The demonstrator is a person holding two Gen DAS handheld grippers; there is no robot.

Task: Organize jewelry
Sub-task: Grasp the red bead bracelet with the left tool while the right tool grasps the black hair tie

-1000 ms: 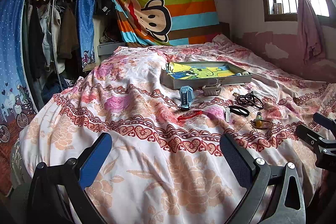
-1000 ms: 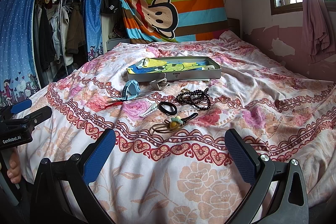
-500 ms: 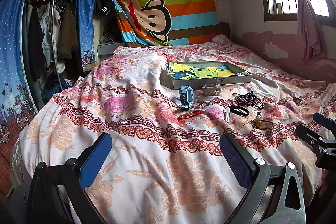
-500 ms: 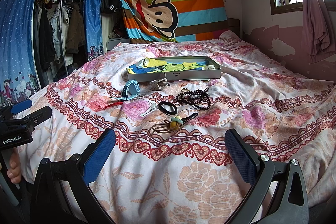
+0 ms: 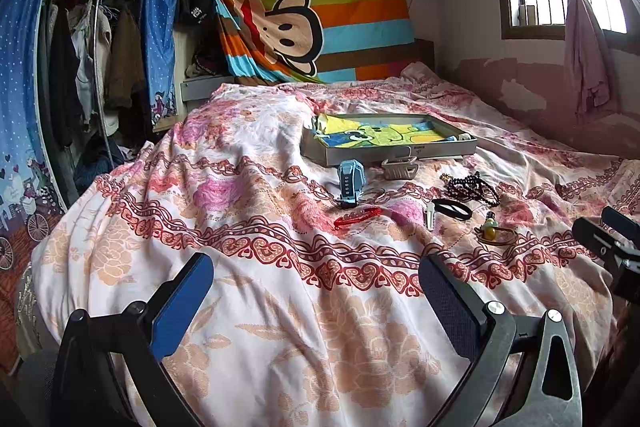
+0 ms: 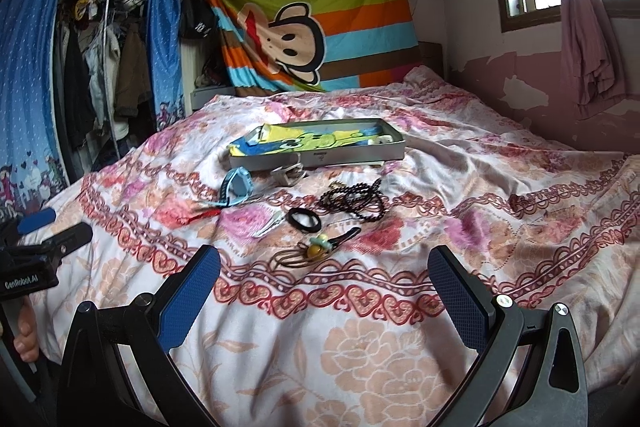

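Both grippers hang low over the floral bedspread (image 6: 360, 347), nothing in either. The left gripper (image 5: 316, 291) has its fingers spread wide, and the right gripper (image 6: 324, 279) is just as released. The jewelry is all out ahead of the fingertips: a brown hair tie with a charm (image 6: 310, 251) just past the right one's, then a black hair tie (image 6: 305, 219), black beads (image 6: 354, 201), a blue watch (image 6: 236, 187), and the gray tray (image 6: 320, 158) beyond.

both wrist views face headboard (shared bed (image 5: 280, 147)).
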